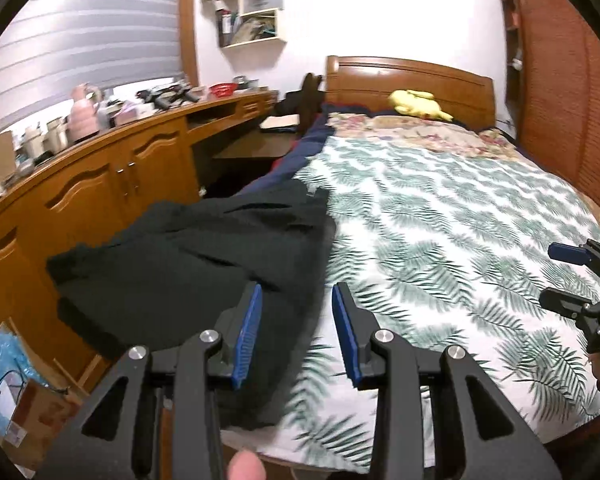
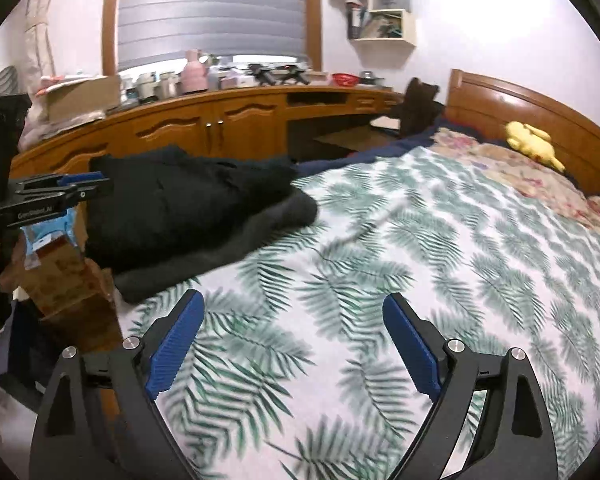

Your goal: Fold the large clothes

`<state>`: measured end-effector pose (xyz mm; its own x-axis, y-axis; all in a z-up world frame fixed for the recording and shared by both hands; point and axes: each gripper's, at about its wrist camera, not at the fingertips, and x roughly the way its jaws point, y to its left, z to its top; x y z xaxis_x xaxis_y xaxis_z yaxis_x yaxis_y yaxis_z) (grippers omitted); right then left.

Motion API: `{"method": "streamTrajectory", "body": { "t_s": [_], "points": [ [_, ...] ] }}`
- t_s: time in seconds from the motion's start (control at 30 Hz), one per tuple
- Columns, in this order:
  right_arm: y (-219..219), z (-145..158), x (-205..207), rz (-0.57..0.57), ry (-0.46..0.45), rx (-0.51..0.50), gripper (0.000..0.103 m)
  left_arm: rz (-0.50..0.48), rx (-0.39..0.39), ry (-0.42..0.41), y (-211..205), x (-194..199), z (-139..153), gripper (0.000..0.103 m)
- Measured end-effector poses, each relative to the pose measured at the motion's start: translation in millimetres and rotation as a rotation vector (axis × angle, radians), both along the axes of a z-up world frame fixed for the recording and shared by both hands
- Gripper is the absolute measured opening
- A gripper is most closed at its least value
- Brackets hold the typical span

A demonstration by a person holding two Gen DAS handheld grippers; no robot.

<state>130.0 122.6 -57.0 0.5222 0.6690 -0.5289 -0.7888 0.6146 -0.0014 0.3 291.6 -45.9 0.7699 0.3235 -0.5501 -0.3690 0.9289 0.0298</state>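
Observation:
A large black garment (image 1: 188,264) lies crumpled at the left edge of the bed (image 1: 440,216), partly hanging off it; it also shows in the right wrist view (image 2: 188,208). My left gripper (image 1: 296,292) is open and empty, hovering just above the garment's near right edge. It also shows at the left of the right wrist view (image 2: 82,186). My right gripper (image 2: 292,300) is open wide and empty over the leaf-print sheet, to the right of the garment. It also shows at the right edge of the left wrist view (image 1: 552,276).
A wooden cabinet (image 1: 112,184) with a cluttered top runs along the left of the bed. A yellow plush toy (image 1: 416,104) lies by the wooden headboard (image 1: 408,76). Boxes (image 1: 16,404) stand on the floor at the bed's near left corner.

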Motion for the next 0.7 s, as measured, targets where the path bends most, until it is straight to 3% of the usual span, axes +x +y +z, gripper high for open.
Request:
{"method": "streamTrajectory", "body": {
  "t_s": [0.37, 0.7],
  "points": [
    [-90.6, -24.5, 11.0, -0.173, 0.025, 0.003, 0.095, -0.163, -0.009, 0.063, -93.6, 61.7, -27.0, 0.037],
    [-181.2, -40.2, 11.7, -0.368, 0.066, 0.017, 0.095, -0.270, -0.075, 0.085, -168.2, 89.5, -45.6, 0.037]
  ]
}}
